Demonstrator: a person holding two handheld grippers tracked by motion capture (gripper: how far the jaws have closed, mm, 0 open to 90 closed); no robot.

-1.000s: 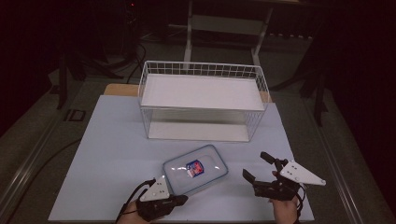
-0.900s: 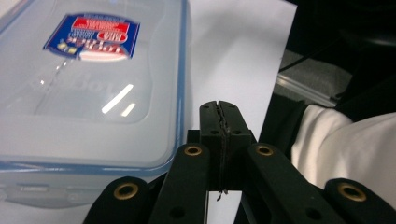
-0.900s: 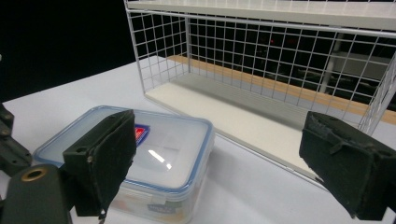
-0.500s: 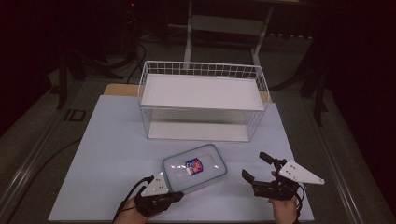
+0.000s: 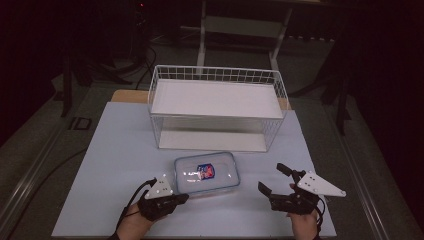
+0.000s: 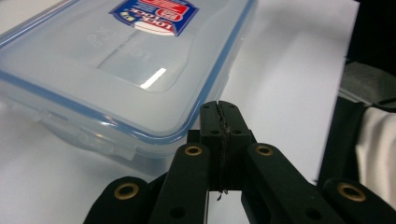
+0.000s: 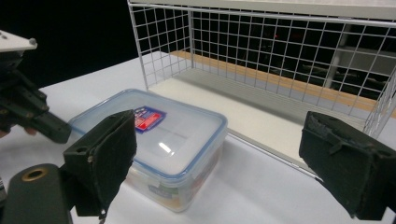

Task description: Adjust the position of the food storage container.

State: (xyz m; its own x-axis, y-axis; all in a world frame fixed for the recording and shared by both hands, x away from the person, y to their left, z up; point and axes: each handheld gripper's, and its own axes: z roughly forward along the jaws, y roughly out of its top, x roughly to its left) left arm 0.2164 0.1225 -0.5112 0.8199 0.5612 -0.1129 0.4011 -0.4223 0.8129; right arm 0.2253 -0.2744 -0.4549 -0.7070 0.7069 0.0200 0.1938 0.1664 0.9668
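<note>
A clear plastic container (image 5: 206,173) with a blue-rimmed lid and a red-and-blue label lies on the white table top (image 5: 115,150), in front of the wire basket. My left gripper (image 5: 182,198) is at the container's near left corner, shut with nothing between its jaws. In the left gripper view its closed tips (image 6: 219,109) sit right at the rim of the container (image 6: 116,70). My right gripper (image 5: 272,178) stands open to the right of the container, a short way off it. In the right gripper view its pads (image 7: 107,154) frame the container (image 7: 159,140) from a distance.
A white wire basket (image 5: 216,80) with a flat white floor stands behind the container, its mesh (image 7: 280,56) close beyond the box. The left gripper (image 7: 28,107) appears at the left edge of the right gripper view. The table's front edge lies just below both hands.
My left gripper has moved forward, up to the container's near left corner, still shut. The right gripper and the container have stayed where they were.
</note>
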